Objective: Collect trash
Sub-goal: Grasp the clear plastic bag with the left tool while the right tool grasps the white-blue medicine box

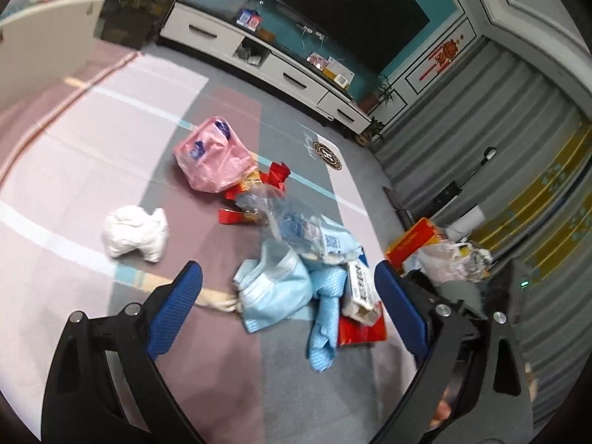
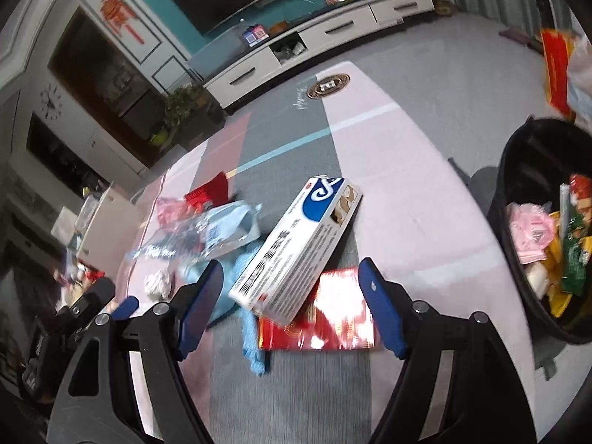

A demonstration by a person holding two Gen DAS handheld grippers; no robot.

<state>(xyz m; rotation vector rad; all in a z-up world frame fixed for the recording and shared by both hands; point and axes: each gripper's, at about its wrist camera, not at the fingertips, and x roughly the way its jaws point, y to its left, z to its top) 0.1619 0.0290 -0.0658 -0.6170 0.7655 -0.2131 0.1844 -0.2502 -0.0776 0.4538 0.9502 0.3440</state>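
Crumpled mixed trash (image 1: 296,259) on carpet (image 1: 111,170)

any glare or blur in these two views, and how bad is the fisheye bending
Right wrist view: the red packet glares white under the white box, and the clear wrapper is smeared by motion. Left wrist view: milder blur, the pink bag stays readable. Both views bow the tv cabinet and darken at the corners.
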